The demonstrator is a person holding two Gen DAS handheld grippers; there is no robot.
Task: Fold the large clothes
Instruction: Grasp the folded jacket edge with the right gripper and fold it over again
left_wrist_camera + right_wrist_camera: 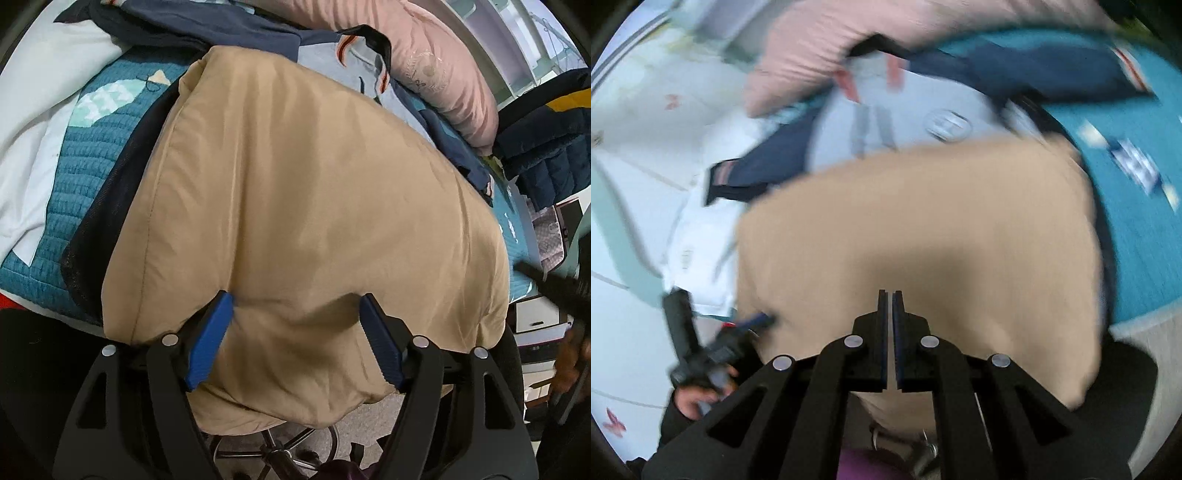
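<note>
A tan padded garment lies folded in a thick block on the teal bedspread, its near edge hanging over the bed's edge. My left gripper is open, its blue pads pressed against the garment's near edge on either side of a bulge. In the blurred right wrist view the same tan garment fills the middle. My right gripper is shut and empty, hovering over the garment's near edge. The left gripper and the hand holding it show at lower left there.
A light-blue and navy jacket lies behind the tan garment, against a pink pillow. White fabric lies at the left. A dark navy quilted item sits at the right. A chair base stands on the floor below.
</note>
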